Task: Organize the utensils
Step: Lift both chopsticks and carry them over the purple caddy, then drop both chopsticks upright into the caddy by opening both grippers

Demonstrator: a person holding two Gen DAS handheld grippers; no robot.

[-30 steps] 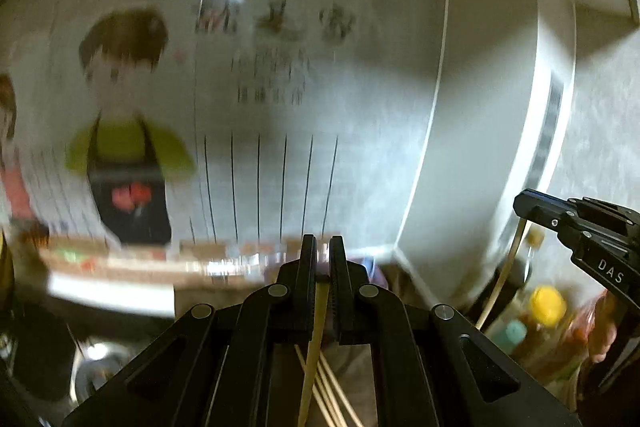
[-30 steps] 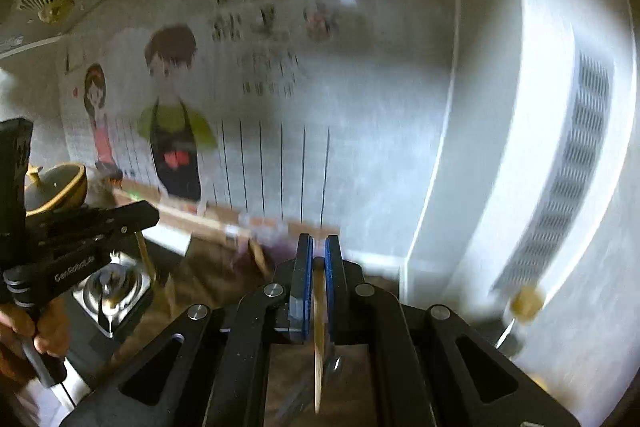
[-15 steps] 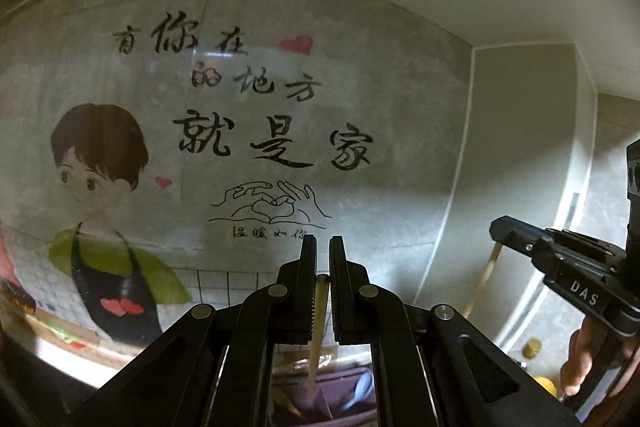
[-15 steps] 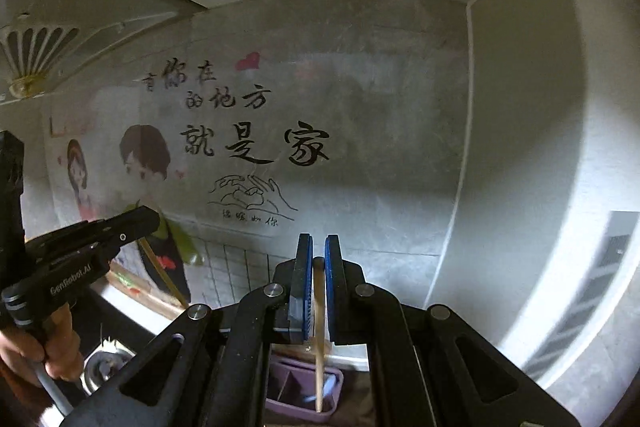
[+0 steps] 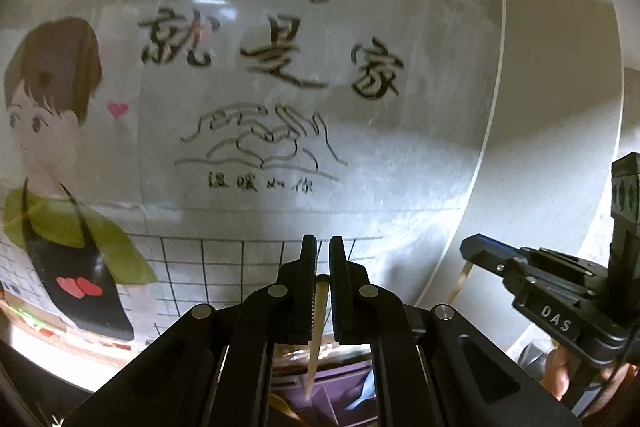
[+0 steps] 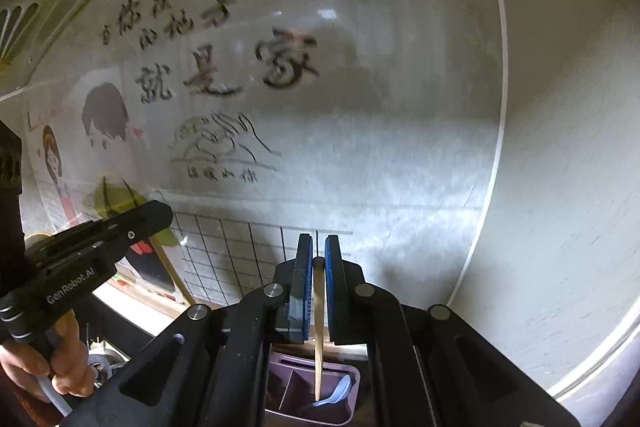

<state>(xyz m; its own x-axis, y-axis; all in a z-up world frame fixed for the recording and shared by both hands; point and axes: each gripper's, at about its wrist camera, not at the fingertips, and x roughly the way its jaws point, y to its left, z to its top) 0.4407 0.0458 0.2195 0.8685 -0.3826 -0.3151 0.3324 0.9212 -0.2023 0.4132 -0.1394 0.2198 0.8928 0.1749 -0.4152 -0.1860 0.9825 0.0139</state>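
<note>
While each claw is pinching one chopstick, both sticks are hanging over the purple box.

The left claw [image 5: 319, 281] is squeezing tight on a chopstick [image 5: 316, 339], and the right claw [image 6: 318, 281] is squeezing another chopstick [image 6: 319, 331]. Both sticks are pointing down at the box [image 6: 280, 383], which is sitting near, under the claws, with a spoon [image 6: 336, 393] in its right slot. A chopstick is likely light, stiff, thin and a bit slippery, so holding near its top end is looking best, and it may be swinging or slipping.

Pale wooden chopstick [image 6: 319, 327], matt purple plastic utensil holder [image 6: 352, 393], glossy wall [image 5: 400, 155]
</note>
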